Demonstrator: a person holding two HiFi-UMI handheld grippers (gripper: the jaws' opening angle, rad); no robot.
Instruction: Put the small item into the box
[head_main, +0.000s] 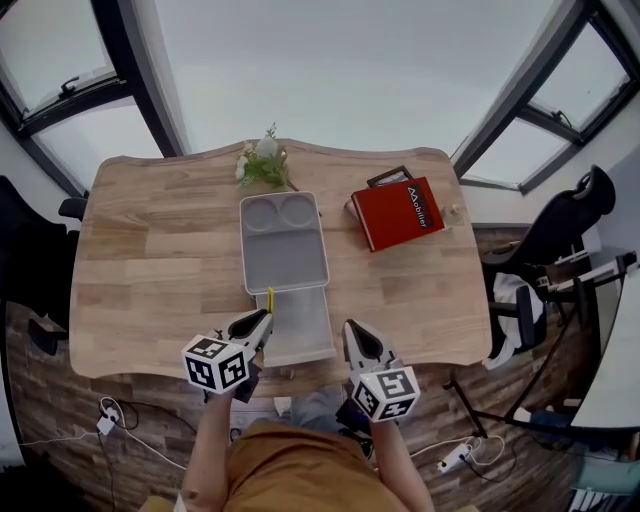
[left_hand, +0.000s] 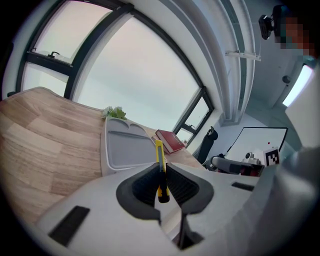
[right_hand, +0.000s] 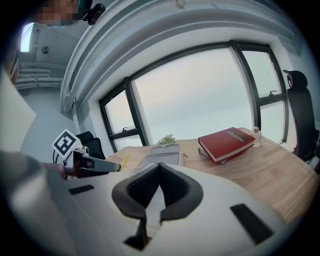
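Slim yellow cutter (left_hand: 159, 154) upright in the left claw (left_hand: 160, 172), beside open grey box (head_main: 305, 338)

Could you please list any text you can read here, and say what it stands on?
"Mobiler" (letters soft): white title on the red hardcover book.
Marker cubes on the left hand-held gripper and right hand-held gripper: black-and-white square codes, no words.
Slim yellow utility knife in the left jaws: no readable print.

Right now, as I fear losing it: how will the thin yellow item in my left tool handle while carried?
The yellow item looks stiff: it stands straight out of the left tool, no droop. Thin and pinched toward one end, it may pivot or slip. It seems light for its length.
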